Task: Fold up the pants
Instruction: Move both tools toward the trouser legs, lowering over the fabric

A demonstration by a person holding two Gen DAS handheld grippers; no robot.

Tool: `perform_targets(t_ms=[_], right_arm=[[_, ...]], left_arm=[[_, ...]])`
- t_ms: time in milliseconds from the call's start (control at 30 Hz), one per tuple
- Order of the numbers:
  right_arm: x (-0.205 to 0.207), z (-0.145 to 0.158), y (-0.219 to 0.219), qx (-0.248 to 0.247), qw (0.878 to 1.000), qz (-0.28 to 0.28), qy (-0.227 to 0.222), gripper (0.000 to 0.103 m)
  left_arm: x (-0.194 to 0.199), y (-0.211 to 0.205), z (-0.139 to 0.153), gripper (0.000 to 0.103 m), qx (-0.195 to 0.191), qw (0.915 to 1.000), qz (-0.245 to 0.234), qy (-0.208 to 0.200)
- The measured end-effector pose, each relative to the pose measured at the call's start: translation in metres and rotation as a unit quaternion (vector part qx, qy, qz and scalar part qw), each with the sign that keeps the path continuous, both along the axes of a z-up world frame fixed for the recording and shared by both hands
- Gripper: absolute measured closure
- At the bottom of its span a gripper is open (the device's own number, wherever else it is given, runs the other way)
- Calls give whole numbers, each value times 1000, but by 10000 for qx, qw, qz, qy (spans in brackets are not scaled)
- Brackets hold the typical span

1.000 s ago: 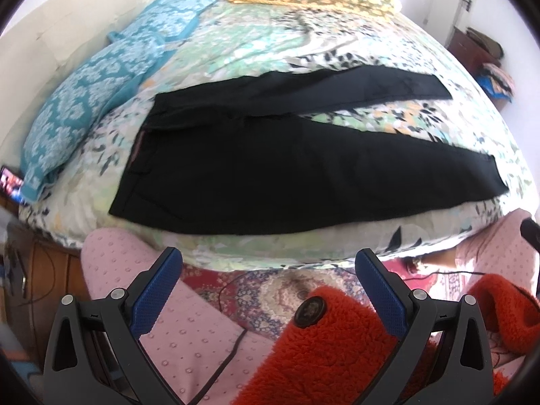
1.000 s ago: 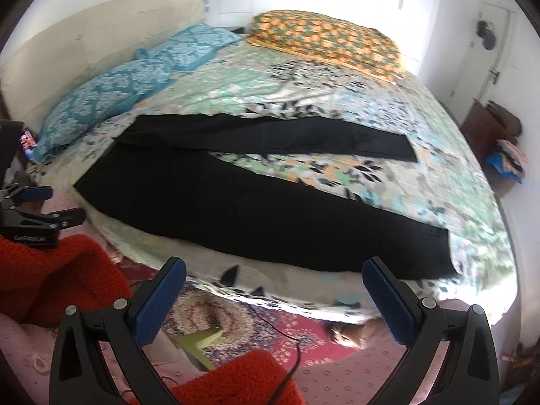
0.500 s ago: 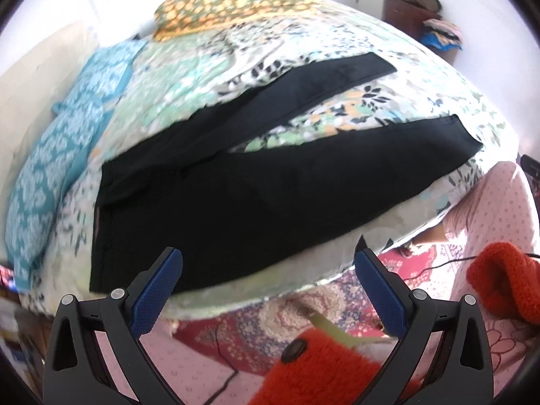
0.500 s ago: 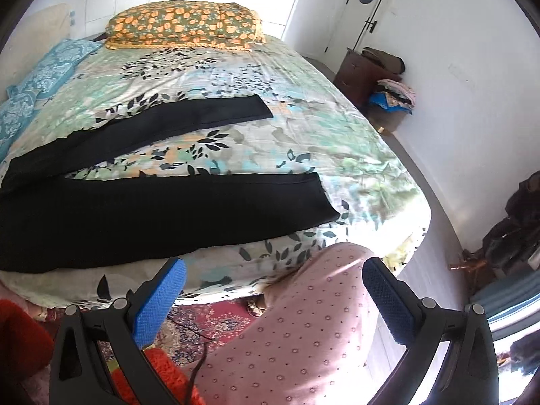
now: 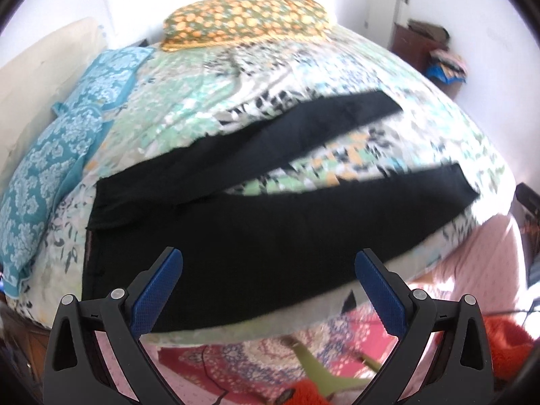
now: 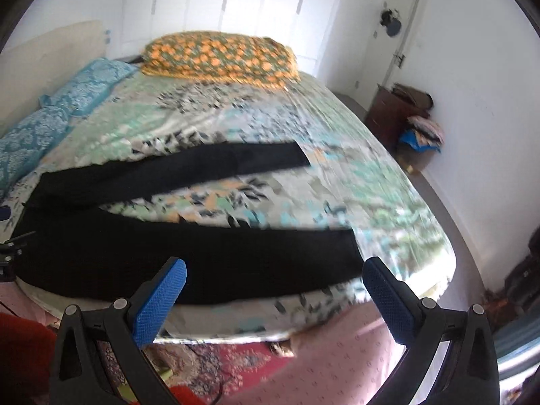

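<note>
Pants (image 5: pixel 270 236) lie flat on the bed (image 5: pixel 438 128), black, unfolded, legs spread in a V. Waistband sits twd the bed's left edge, just short of the blue pillows (image 5: pixel 50 175). Near leg runs along the bed's front edge; its hem (image 6: pixel 351 253) stops short of the front right corner. Far leg angles twd the bed's middle, hem (image 5: pixel 381 101) well apart from the near one, a wedge of floral cover betw them.

Your left gripper (image 5: pixel 268 280) hangs off the front edge over the waist end of the near leg, jaws wide apart, nothing betw the blue pads. Can't tell if the tips touch cloth. Your right gripper (image 6: pixel 275 287) is at the front edge too, twd the hem end of the near leg, jaws spread, holding nothing.

Room: far half of the bed is bare cover up to the orange pillow (image 6: pixel 219 57) at the far edge. Strip of cover right of both hems, to the right edge. Below the front edge: red patterned rug (image 6: pixel 233 361) and pink fabric (image 6: pixel 341 354) by both grippers. Both views motion-blurred, so edges are soft.
</note>
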State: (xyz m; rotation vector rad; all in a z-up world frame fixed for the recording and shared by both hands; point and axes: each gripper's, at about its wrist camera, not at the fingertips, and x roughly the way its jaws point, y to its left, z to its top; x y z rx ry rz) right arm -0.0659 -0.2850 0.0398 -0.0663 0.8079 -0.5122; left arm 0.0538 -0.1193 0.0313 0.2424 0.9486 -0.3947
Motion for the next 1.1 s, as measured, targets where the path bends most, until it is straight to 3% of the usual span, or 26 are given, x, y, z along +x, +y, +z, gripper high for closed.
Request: perform_targets(t_ms=[167,333,433,567,767,933,1100], right_arm=[[42,25,35,34,9961,761,-438,0],[72,31,87,232,9855,1568,-613,0],[81,24,116,336,9775,2009,-548,0],[85,9,154,444,9624,2659,-343,0],[80,-29,178,758,9440,3207,182,0],[70,-46,162,842,9428,3189,487,0],[55,-54,135,850,9513,2887,669,0]], left_arm=[[17,30,16,1,-112,9979,571,-280],[37,83,20,1,-38,9908,1309,-333],[48,133,23,1,16,9795,1969,-415],[46,208,22,1,-27,9576,2853,-395],[19,266,-20,1,95,9371,3478,288],[-9,245,-52,1,61,9407,3286,845],[-18,176,-59,1,-77,9659,2363,1054]])
